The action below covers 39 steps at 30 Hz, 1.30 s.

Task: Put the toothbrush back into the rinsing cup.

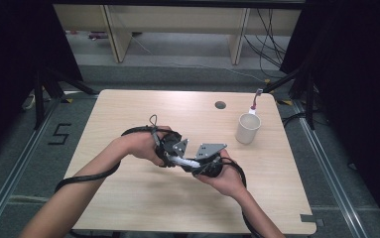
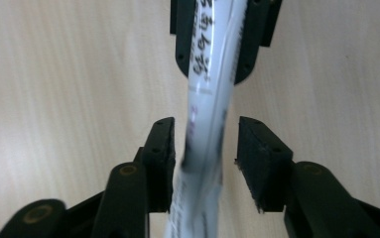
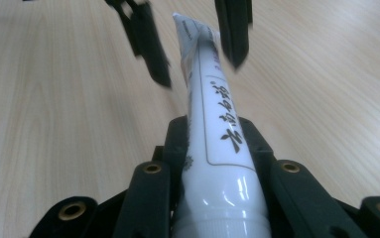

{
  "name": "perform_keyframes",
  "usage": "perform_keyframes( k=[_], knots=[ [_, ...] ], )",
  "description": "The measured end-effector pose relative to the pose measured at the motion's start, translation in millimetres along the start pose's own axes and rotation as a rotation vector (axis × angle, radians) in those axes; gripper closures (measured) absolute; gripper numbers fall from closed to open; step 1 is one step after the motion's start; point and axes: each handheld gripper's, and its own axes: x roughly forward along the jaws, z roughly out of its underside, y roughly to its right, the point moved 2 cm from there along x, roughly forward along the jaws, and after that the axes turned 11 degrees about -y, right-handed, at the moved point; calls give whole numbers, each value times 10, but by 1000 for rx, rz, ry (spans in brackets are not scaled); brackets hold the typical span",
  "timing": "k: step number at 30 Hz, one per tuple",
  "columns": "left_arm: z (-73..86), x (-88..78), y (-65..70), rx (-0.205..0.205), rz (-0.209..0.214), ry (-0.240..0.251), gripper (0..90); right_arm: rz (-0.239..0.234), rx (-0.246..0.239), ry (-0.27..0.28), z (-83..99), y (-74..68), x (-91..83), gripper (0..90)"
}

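A pale wooden table point(image 1: 128, 198) with rounded corners carried the scene, its grain running lengthwise. Near its far edge a small round cable hole point(image 1: 220, 105) was cut through the top. Toward the far right stood a cream cup point(image 1: 247, 128), upright and open-mouthed, resting directly on the wood. Just beyond it, at the far right corner, lay a small white and pink item point(image 1: 255, 100), too small to identify.
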Motion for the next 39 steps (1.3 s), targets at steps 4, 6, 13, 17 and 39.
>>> perform_keyframes(
  k=[4,6,13,17,39],
  knots=[
    [180,-153,22,-75,-113,126,487,53,37,22,155,92,-122,718],
    [265,-200,58,-138,-141,198,467,75,75,35,224,110,-193,718],
    [528,-126,210,-397,-180,461,390,186,179,146,438,221,-539,718],
    [565,61,227,-511,-151,542,308,228,193,241,443,219,-706,718],
    [276,238,28,-718,69,803,262,232,151,337,260,140,-726,717]
  ],
)
